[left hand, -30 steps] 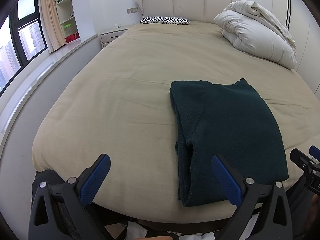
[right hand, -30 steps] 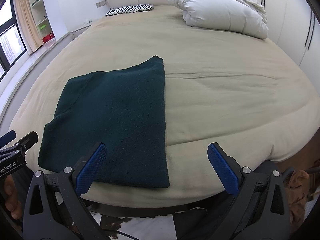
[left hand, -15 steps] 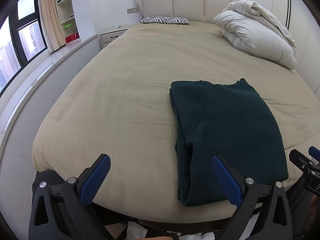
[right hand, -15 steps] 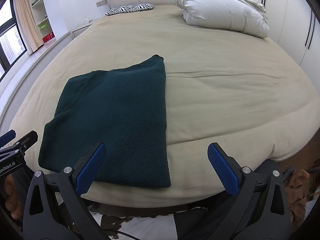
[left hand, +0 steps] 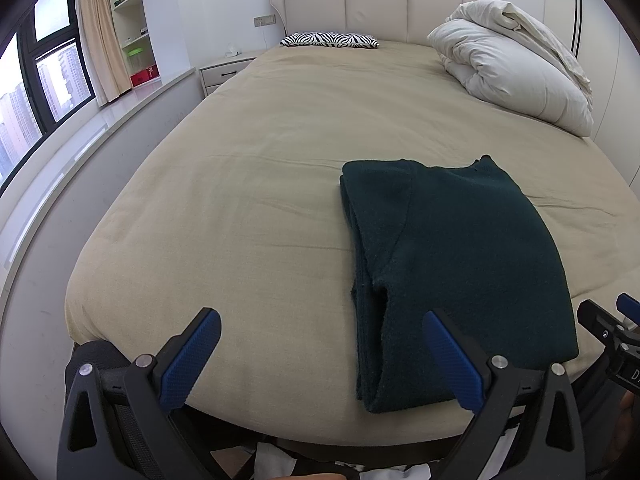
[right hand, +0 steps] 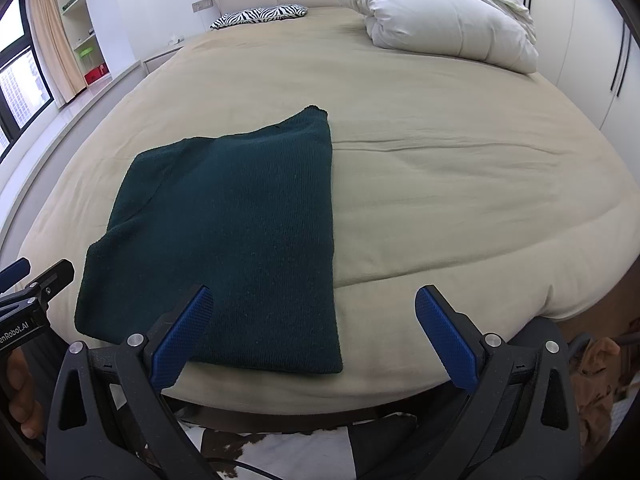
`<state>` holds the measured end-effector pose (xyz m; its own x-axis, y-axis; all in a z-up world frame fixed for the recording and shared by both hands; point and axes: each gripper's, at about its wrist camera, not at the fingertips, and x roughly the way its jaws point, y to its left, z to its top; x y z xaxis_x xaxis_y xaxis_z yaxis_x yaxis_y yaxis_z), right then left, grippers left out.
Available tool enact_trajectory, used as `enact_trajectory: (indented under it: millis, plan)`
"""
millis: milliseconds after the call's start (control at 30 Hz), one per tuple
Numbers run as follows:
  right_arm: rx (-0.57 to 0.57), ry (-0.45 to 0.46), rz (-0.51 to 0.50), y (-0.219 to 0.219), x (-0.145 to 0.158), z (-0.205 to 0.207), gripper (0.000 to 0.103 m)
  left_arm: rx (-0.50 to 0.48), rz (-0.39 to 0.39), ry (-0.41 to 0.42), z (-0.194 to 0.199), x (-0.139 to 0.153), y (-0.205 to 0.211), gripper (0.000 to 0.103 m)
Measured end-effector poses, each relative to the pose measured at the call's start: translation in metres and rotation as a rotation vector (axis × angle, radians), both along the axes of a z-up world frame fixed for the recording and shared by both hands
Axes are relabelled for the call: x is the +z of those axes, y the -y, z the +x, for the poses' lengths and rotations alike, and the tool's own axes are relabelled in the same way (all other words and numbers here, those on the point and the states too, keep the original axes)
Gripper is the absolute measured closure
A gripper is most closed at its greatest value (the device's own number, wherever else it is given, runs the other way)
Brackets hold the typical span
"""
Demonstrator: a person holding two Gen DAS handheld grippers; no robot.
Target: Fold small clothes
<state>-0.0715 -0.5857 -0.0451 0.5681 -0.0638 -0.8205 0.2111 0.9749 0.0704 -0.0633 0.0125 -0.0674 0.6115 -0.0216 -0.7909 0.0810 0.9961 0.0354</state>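
Observation:
A dark green knitted garment (left hand: 456, 264) lies folded lengthwise on the beige bed (left hand: 248, 184), near the foot edge. In the right wrist view the same garment (right hand: 236, 216) lies flat, its long fold at the right. My left gripper (left hand: 318, 334) hangs open before the bed's foot edge, left of the garment, nothing between its blue pads. My right gripper (right hand: 314, 312) is open too, held over the garment's near right corner and holding nothing. Each gripper shows at the edge of the other's view.
A bundled white duvet (left hand: 512, 68) sits at the far right of the bed, a zebra-print pillow (left hand: 330, 39) by the headboard. A window ledge (left hand: 80, 148) and nightstand (left hand: 224, 72) run along the left. A hand (right hand: 22, 396) grips the left tool.

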Motion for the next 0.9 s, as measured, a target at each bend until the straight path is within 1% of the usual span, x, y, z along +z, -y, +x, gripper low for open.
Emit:
enact_trajectory:
  millis: [900]
  plan:
    - [-0.001,-0.002,-0.001,-0.0026,-0.0025,-0.0007,0.0,-0.001,0.002,-0.002,0.0,-0.0003,-0.0002,0.0]
